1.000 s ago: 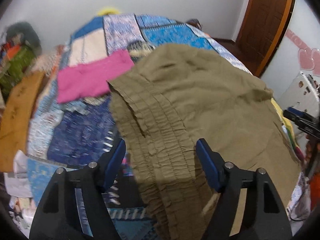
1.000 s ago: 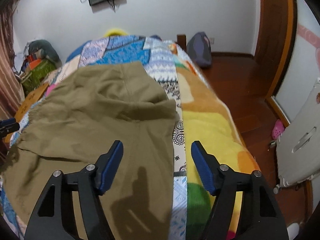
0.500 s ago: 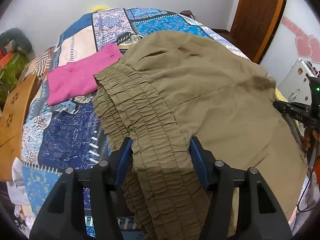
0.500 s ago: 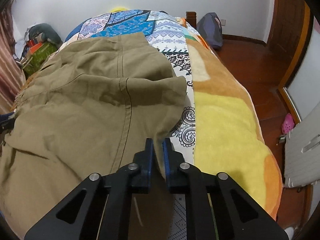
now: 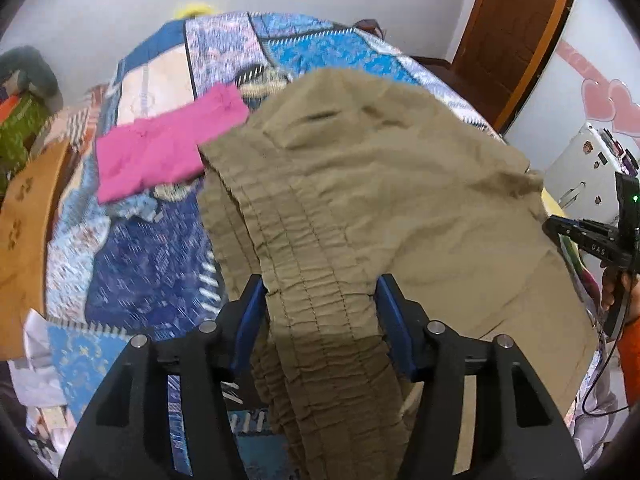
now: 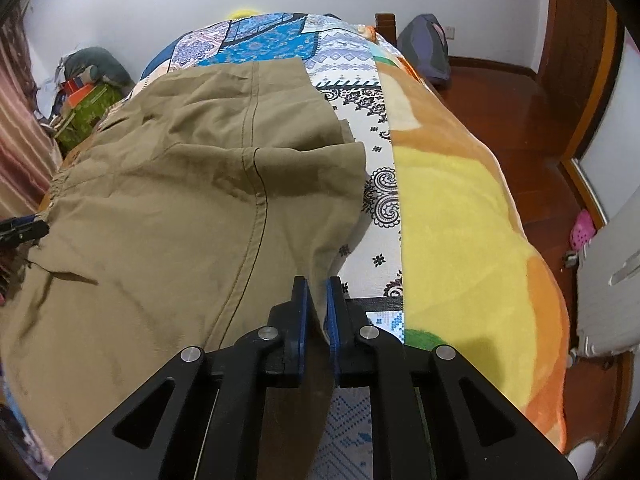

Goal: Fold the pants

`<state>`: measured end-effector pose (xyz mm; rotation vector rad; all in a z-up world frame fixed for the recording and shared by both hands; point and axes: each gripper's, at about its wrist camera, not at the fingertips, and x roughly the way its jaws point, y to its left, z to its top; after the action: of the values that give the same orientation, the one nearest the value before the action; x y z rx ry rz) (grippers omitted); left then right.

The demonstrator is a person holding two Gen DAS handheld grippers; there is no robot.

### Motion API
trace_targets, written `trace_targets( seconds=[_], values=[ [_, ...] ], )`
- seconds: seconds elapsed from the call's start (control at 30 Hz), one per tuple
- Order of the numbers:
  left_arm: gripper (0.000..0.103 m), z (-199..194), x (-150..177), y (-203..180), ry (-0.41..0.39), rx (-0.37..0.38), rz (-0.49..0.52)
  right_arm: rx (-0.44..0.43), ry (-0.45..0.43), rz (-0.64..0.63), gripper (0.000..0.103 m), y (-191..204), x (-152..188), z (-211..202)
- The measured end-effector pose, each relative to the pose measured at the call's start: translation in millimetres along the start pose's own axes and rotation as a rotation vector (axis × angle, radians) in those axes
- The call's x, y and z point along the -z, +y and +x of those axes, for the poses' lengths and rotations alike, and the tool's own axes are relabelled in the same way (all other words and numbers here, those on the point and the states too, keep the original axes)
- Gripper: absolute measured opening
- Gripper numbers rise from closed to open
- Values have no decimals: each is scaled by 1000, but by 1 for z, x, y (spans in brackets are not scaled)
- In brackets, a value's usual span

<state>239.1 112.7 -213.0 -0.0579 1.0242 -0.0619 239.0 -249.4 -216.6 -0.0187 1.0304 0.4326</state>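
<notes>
Patchwork bedspread point(image 5: 152, 264) under it all: the right gripper point(image 6: 317, 304) is pinched tight on the khaki pants' point(image 6: 168, 208) hem at six o'clock, while the left gripper point(image 5: 320, 312) sits jaws apart, straddling the elastic waistband point(image 5: 316, 304) unclamped. Lift now and, I reckon, that waistband slides free and the spread-out pants bunch toward the pink garment point(image 5: 168, 144) at ten o'clock.

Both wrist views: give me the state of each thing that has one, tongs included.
Pants: spread on the bed, part folded over, creased.
Left tongs: part closed, pads against the bunched waistband.
Right tongs: shut on the pants' edge.
Pink garment: lying flat beside the pants.
</notes>
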Motion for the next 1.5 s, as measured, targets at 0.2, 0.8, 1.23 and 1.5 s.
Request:
trace_targets(
  seconds=[0.2, 0.8, 1.23, 1.5],
  values=[
    [62, -5, -29, 10, -58, -41, -18, -8, -97, -1, 33, 1, -35, -11],
    [57, 64, -47, 30, 11, -96, -70, -55, -21, -65, 16, -3, -88, 78],
    [58, 45, -49, 35, 12, -80, -61, 19, 25, -110, 16, -2, -86, 69],
    [69, 14, -75, 48, -103, -136, -29, -14, -85, -97, 45, -2, -116, 29]
  ],
)
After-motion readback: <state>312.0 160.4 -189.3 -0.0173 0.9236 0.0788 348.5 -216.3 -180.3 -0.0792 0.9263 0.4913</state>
